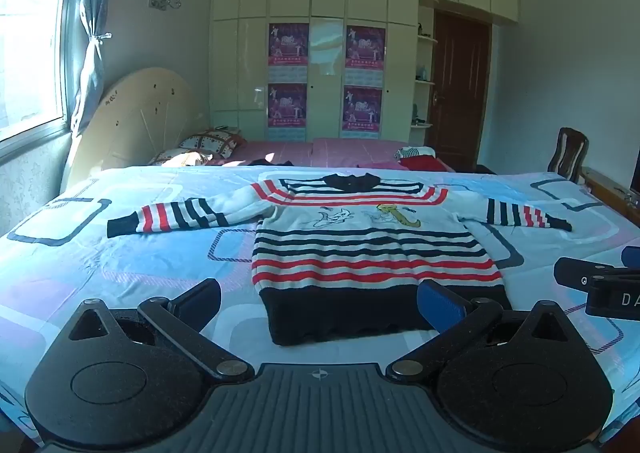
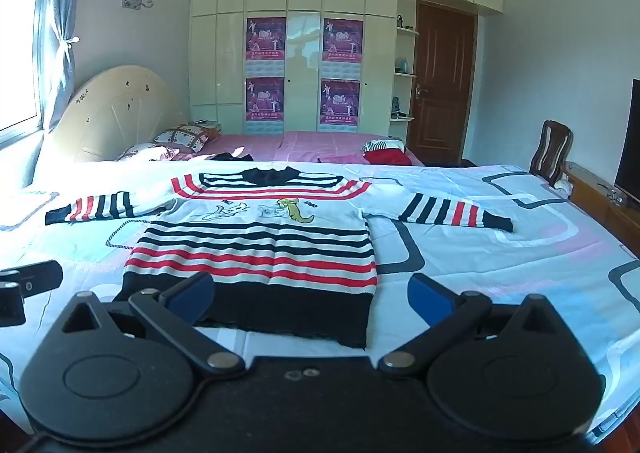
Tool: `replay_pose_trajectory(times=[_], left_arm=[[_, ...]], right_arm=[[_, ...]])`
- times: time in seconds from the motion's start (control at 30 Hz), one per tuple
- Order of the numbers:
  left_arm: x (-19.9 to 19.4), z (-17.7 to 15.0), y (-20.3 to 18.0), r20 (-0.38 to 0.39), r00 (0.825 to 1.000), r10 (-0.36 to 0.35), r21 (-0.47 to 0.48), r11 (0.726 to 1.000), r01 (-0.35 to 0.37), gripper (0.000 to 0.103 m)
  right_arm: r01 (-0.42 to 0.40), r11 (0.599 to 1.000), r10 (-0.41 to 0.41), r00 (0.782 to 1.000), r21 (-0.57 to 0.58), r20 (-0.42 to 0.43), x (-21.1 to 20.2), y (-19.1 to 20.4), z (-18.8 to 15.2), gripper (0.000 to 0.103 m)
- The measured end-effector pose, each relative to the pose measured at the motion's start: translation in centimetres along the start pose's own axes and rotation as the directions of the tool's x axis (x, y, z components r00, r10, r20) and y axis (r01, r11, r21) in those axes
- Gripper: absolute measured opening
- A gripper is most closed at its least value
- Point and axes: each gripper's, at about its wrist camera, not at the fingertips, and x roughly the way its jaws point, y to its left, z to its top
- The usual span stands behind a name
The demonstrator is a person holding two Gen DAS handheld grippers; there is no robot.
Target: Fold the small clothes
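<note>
Left wrist view shows the striped sweater (image 1: 360, 249) lying flat and face up on the bed (image 1: 100, 273), both sleeves stretched straight out to the sides, the dark collar at the far end and the dark hem nearest the camera; no fold has been made in it, so by my reading the task stands at its very start, with the sleeves still to be brought in and the body still to be doubled over; a small heap of red and striped clothes (image 1: 416, 157) sits on the pink bed beyond the sweater's collar, though whether those are folded or waiting I cannot tell.

Relative to the sweater, the left gripper (image 1: 318, 303) hangs just short of the hem, over its left corner, jaws spread wide with nothing between them, one blue pad in front of the dark hem band but touching nothing that I can see; the right gripper (image 2: 312, 299) is likewise fully open and empty, poised at the hem's right corner, its left finger in front of the hem and its right finger over bare bedsheet just beside the sweater's edge; each gripper appears at the margin of the other's view, so the two sit side by side along the hem.
</note>
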Motion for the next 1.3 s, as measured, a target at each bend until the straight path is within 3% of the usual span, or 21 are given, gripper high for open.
replay_pose_trajectory(times=[1.3], left_arm=[[0.2,0.0,0.7,-0.02,1.0,0.013,0.002,1.0,-0.013,0.103]], right_arm=[[-0.018,1.0,0.018,1.0,-0.005,0.005,0.2,0.9,0.4,0.103]])
